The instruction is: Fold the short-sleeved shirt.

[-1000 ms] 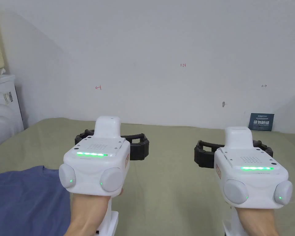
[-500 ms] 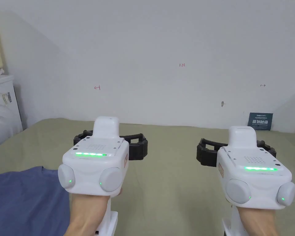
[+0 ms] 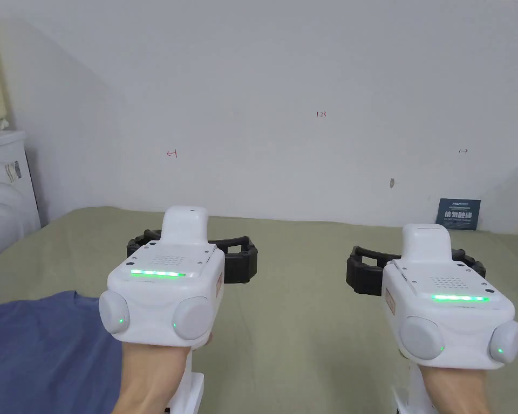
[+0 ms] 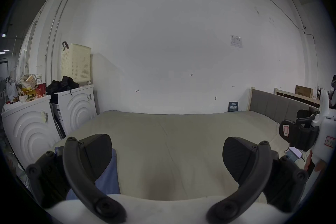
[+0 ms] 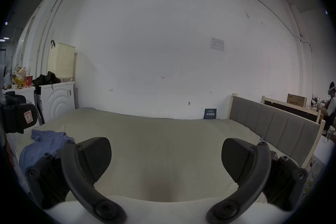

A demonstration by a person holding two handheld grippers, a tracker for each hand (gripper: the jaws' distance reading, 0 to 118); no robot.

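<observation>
Grippers: I hold the left gripper (image 3: 192, 253) and the right gripper (image 3: 415, 267) level above the olive-green bed sheet (image 3: 301, 302); in each gripper view the jaws stand wide apart with nothing between them.
Shirt: the crumpled blue short-sleeved cotton shirt (image 3: 42, 350) lies on the sheet to the left of and below my left gripper, well apart from the right one.
Risk: I judge a grab from here could pinch the sheet together with the shirt, since both are soft and lie flush.
Second risk: the shirt looks bunched, so I might catch two layers and fold it askew.
Right gripper view: it shows the shirt (image 5: 43, 146) rumpled, with a raised edge.
Left gripper view: there, my own jaw covers most of the shirt (image 4: 107, 178).
Head view: I see the shirt cut off by the frame edge.
</observation>
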